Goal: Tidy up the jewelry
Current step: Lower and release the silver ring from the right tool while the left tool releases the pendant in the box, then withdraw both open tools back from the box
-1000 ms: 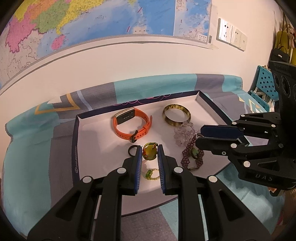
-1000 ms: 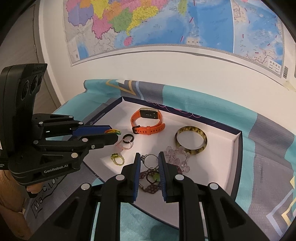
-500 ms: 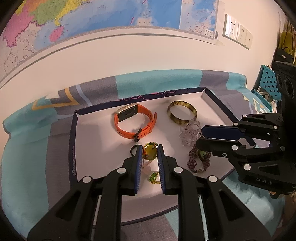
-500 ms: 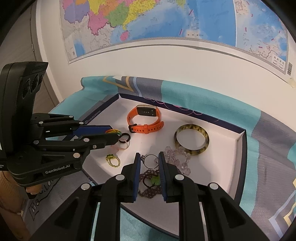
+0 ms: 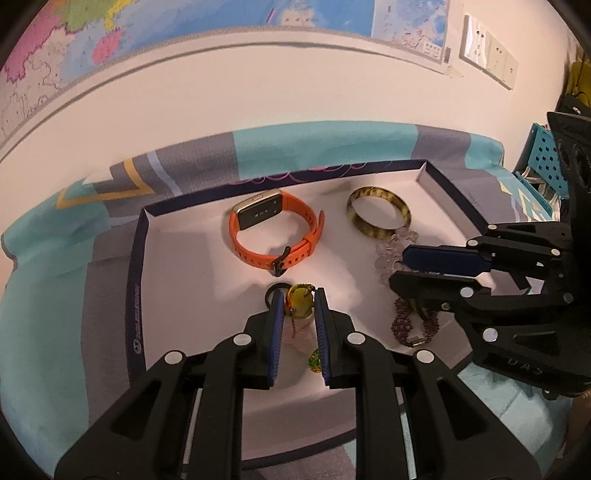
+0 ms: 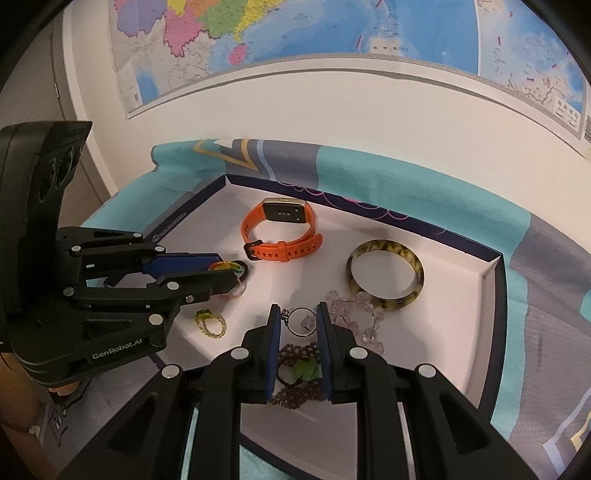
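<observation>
A white tray (image 5: 177,258) with a dark rim holds the jewelry. My left gripper (image 5: 299,299) is shut on a yellow-green woven ring (image 5: 300,301) and holds it over the tray's front; it also shows in the right wrist view (image 6: 223,266). My right gripper (image 6: 298,319) is shut on a thin silver ring (image 6: 301,321) above a purple beaded bracelet (image 6: 295,384). An orange watch (image 5: 275,232) and a tortoiseshell bangle (image 5: 378,216) lie at the back. A clear bead bracelet (image 6: 354,314), a black ring (image 5: 273,290) and a small yellow-green ring (image 6: 210,325) lie nearby.
The tray sits on a teal and grey cloth (image 5: 48,314) against a white wall with a map (image 6: 332,33). A blue perforated basket (image 5: 543,162) stands at the far right. The tray's left part (image 5: 184,280) is bare.
Both grippers have drawn back and up a little from the tray, each keeping its ring. The jewelry on the tray has not moved.
</observation>
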{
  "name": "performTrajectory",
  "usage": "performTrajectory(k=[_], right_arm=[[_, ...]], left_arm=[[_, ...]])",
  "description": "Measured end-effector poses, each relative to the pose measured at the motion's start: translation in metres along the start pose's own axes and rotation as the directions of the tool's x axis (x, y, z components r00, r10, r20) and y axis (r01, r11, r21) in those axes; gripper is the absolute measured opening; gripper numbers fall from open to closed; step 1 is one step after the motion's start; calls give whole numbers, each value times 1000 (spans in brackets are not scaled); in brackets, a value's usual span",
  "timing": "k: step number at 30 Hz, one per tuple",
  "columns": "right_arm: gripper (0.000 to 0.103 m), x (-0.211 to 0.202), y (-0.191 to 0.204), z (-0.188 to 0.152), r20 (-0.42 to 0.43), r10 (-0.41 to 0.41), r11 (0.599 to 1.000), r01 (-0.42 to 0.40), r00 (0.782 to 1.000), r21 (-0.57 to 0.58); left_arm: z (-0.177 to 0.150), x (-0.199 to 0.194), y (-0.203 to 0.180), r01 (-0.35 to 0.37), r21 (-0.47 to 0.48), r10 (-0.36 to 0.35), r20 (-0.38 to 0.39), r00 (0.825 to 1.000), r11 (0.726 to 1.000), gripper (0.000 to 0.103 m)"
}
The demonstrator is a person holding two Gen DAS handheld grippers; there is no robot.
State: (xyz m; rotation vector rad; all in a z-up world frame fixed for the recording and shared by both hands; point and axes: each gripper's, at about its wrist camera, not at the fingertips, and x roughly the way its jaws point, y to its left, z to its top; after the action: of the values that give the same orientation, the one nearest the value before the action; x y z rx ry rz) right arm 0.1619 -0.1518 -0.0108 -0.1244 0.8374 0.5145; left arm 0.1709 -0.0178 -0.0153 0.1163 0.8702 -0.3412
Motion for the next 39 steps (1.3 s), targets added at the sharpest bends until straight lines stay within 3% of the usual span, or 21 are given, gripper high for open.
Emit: performTrajectory(k=[5, 13, 15, 19, 20, 21, 24, 28, 29, 39], right_arm=[[18, 6, -6, -1, -18, -8, 1000, 8, 1000, 21], [21, -2, -9, -4, 5, -1, 999, 1, 1000, 44], [32, -8, -9, -5, 23, 1, 999, -2, 1000, 49], [46, -22, -8, -10, 53, -3, 998, -1, 999, 62], [58, -26, -6, -11, 61, -9, 998, 5, 998, 65], [66, -29, -6, -12, 70, -17, 998, 12, 997, 68], [78, -42, -3, -21, 93, -26, 997, 19, 995, 81], [88, -57, 0, -32, 117, -39, 994, 27, 992, 103], [96, -61, 3, -37, 126, -56, 993, 42, 990, 110], [97, -79, 31, -72, 131, -130, 988, 117, 983, 104]], left_arm=[[-1, 6, 4, 0, -12, 0, -15, 1000, 1000, 19], [-3, -3, 3, -1, -20, 1, 2, 1000, 1000, 42], [-4, -11, 3, -9, -19, 9, 24, 1000, 1000, 48], [-9, -29, 3, -25, -23, 27, 68, 997, 999, 69], [-11, -34, 2, -32, -21, 33, 78, 996, 999, 71], [-15, -41, 2, -40, -25, 42, 91, 995, 999, 78], [-25, -58, 3, -53, -47, 58, 127, 990, 998, 98], [-38, -73, 3, -61, -77, 72, 139, 988, 995, 97], [-42, -76, 3, -68, -87, 80, 141, 987, 994, 97], [-73, -98, -10, -140, -109, 156, 156, 975, 984, 97]])
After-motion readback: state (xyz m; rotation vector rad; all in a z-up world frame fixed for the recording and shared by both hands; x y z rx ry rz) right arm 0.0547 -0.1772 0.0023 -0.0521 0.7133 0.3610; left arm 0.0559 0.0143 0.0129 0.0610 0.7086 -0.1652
